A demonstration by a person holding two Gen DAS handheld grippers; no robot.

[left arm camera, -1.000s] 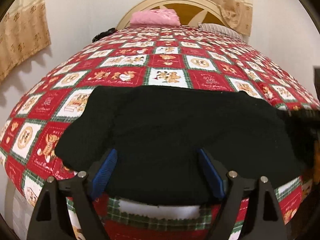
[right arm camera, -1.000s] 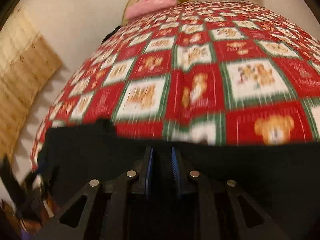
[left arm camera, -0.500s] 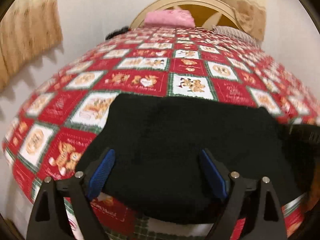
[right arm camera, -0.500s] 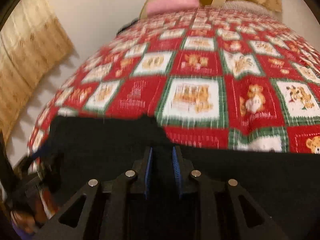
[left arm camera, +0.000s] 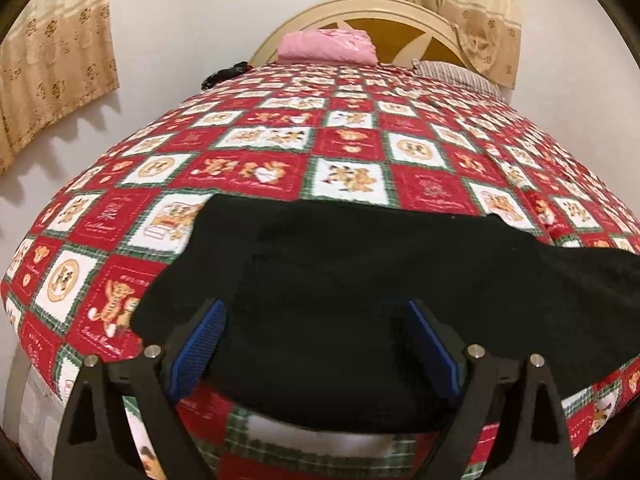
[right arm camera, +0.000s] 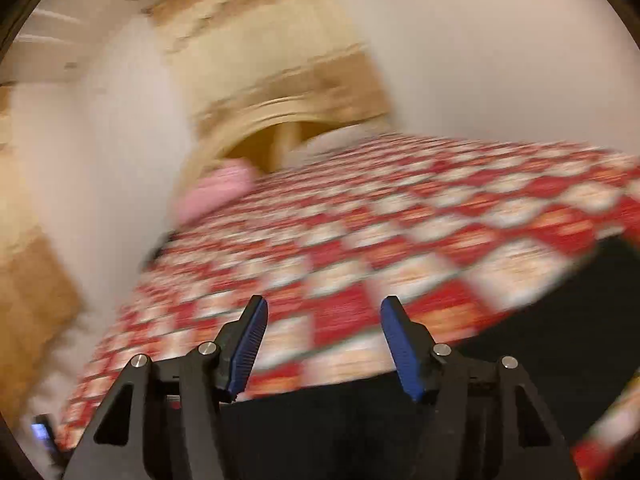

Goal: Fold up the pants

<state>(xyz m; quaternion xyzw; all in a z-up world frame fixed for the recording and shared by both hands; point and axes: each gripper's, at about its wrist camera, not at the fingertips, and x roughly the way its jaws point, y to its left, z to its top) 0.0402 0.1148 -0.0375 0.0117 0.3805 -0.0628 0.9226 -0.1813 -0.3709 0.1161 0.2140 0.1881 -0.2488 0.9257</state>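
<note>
Right gripper [right arm camera: 322, 340] jaws just opened, nothing between; left gripper [left arm camera: 316, 344] spread wide above black pants [left arm camera: 360, 280], not clamped. Risk: fold slumps open on quilt [left arm camera: 280, 148], fabric unpinned.

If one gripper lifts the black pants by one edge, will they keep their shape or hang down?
The black pants would probably hang limp: they lie flat and follow the surface of the patterned quilt, with soft rounded edges. They look thick and fuzzy, so they are likely not slippery between the pads. Folded in layers, the layers may slide apart when lifted.
</note>
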